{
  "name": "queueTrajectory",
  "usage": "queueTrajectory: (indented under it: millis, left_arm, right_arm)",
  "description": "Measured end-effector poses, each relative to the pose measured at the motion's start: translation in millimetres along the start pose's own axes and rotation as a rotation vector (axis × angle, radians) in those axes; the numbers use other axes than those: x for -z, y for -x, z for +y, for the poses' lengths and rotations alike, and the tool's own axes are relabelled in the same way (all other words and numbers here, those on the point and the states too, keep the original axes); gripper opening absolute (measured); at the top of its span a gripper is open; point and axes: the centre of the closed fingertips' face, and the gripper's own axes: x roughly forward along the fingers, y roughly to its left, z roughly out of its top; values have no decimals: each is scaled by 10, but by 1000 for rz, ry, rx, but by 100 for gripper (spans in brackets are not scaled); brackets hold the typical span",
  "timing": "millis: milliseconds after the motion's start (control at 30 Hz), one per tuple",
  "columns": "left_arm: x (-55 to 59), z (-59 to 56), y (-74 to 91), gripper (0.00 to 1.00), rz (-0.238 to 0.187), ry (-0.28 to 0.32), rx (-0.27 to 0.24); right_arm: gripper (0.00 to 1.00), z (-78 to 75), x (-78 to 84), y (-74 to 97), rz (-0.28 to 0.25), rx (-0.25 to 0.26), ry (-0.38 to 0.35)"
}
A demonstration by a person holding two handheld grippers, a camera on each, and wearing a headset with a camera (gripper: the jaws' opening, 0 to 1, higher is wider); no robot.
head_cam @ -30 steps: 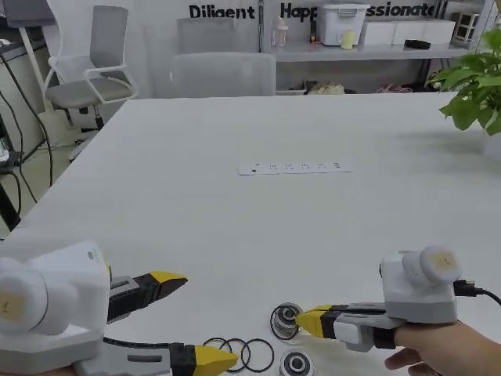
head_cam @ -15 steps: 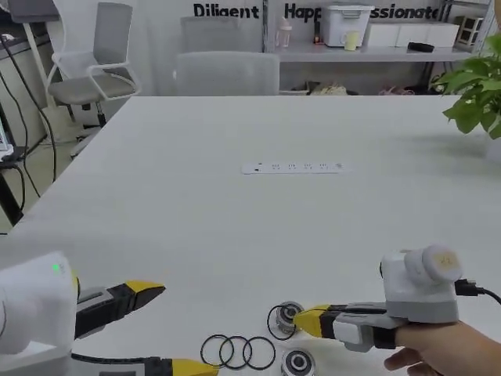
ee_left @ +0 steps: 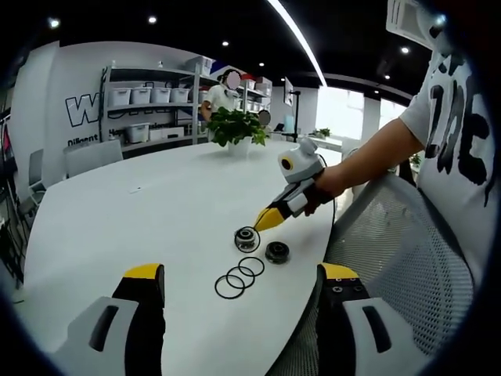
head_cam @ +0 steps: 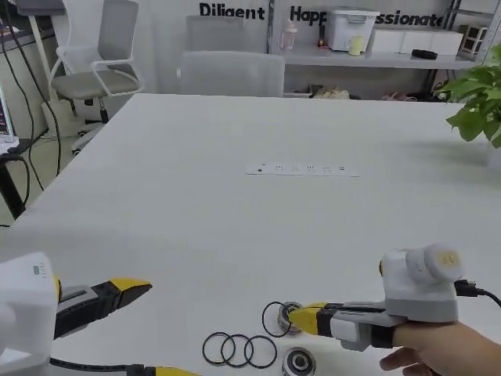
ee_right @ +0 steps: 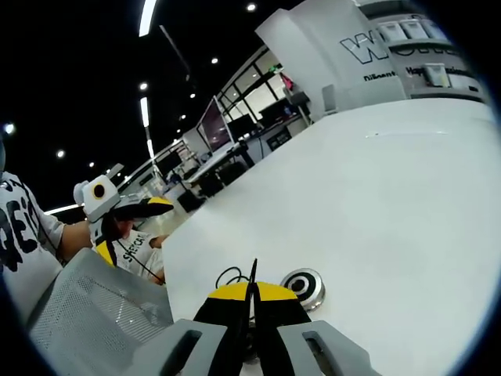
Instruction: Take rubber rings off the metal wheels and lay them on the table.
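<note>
- Rubber rings (head_cam: 237, 350): three thin black hoops lie flat in an overlapping row on the smooth white worktop (head_cam: 235, 227), close to its near edge.
- A fourth hoop, the pinched ring (head_cam: 274, 317), stands out from the small round metal wheel (head_cam: 292, 312), which is shiny and grooved. A second wheel (head_cam: 298, 361) lies flat just beside it, nearer the person.
- The right hand-held gripper (head_cam: 299, 317) reaches in level from the right, and its yellow-tipped jaws are pressed together on the pinched ring; the right gripper view shows the black line caught between them.
- The left hand-held gripper (head_cam: 160, 329) hovers left of the row with its jaws spread wide and nothing in them.
- A white power strip (head_cam: 302, 169) lies mid-worktop, well apart. A leafy plant (head_cam: 477, 102) stands at the far right, and grey chairs (head_cam: 94, 66) wait beyond the far edge.
</note>
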Motion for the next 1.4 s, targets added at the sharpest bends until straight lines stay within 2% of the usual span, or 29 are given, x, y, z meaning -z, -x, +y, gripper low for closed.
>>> queueTrajectory:
  millis: [333, 700, 933, 1400]
  left_arm:
    - [-12, 40, 54, 78, -1, -10, -6]
    - [34, 75, 113, 80, 14, -20, -18]
    - [64, 111, 162, 80, 11, 1, -31]
    - [138, 151, 234, 80, 23, 13, -54]
  right_arm:
    - [0, 202, 19, -168, 20, -46, 3]
    - [0, 323, 54, -344, 42, -74, 8]
    - [0, 417, 88, -489, 55, -97, 14]
    - [0, 462, 119, -696, 67, -104, 8]
